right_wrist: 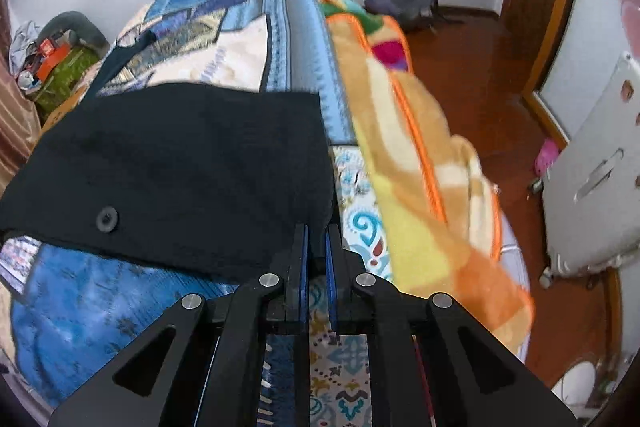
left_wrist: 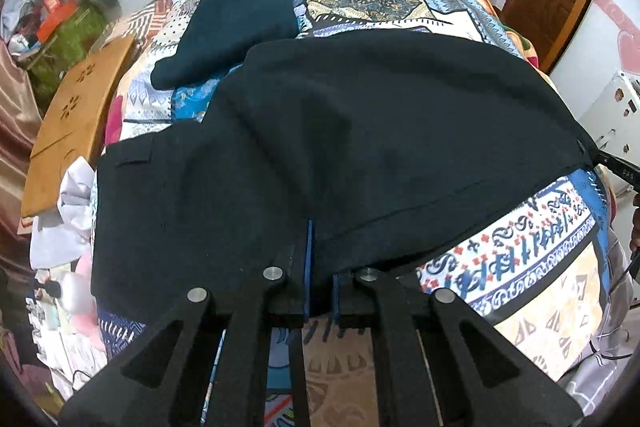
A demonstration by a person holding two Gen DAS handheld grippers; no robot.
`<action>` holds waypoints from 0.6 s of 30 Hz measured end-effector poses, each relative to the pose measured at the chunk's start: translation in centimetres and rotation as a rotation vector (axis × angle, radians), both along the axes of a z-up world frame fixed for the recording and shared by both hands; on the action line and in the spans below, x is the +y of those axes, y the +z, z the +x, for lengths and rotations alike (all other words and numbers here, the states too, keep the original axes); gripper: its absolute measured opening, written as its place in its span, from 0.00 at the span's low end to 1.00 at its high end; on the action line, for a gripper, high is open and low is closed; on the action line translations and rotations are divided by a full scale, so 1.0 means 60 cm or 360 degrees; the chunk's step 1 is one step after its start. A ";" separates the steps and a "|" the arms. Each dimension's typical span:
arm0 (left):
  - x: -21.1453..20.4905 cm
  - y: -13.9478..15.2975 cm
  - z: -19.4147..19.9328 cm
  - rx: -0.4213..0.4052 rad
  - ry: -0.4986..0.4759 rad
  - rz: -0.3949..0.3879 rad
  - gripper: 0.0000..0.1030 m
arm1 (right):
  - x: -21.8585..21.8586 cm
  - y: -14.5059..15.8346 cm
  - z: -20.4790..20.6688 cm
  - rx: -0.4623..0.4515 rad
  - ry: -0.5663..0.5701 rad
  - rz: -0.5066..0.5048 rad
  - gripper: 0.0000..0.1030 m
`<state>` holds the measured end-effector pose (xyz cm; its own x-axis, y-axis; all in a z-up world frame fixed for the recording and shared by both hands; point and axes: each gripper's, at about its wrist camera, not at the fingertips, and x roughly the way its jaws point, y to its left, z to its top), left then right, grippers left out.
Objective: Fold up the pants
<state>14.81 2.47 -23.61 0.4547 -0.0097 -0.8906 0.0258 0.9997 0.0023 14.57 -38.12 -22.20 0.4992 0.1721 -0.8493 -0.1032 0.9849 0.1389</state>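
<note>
Black pants (left_wrist: 360, 131) lie spread over a patterned bedsheet (left_wrist: 532, 267). In the left wrist view my left gripper (left_wrist: 322, 251) is shut on their near edge, and the cloth drapes over its blue pads. At that view's far right, the tip of my right gripper (left_wrist: 618, 169) holds the pants' other corner. In the right wrist view the pants (right_wrist: 180, 163) show a black button (right_wrist: 106, 217). My right gripper (right_wrist: 316, 231) is shut on their near right corner, with cloth pinched between the pads.
A second dark folded garment (left_wrist: 228, 31) lies further back on the bed. A wooden board (left_wrist: 76, 115) and clutter sit along the left side. An orange and yellow blanket (right_wrist: 420, 167) hangs off the bed's right edge. A white suitcase (right_wrist: 592, 187) stands on the wooden floor.
</note>
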 end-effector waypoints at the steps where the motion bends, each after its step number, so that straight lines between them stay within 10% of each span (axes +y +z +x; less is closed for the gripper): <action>1: 0.003 0.002 -0.003 0.0007 0.0000 -0.0014 0.11 | 0.002 0.002 0.000 0.0002 0.0006 -0.0012 0.08; 12: 0.068 0.075 -0.025 -0.0086 0.0082 -0.0102 0.59 | 0.002 0.064 0.006 -0.0105 0.0069 -0.0135 0.29; 18: 0.099 0.087 0.029 -0.0068 0.0114 -0.0175 0.61 | 0.014 0.078 0.066 -0.0159 0.0101 -0.0081 0.29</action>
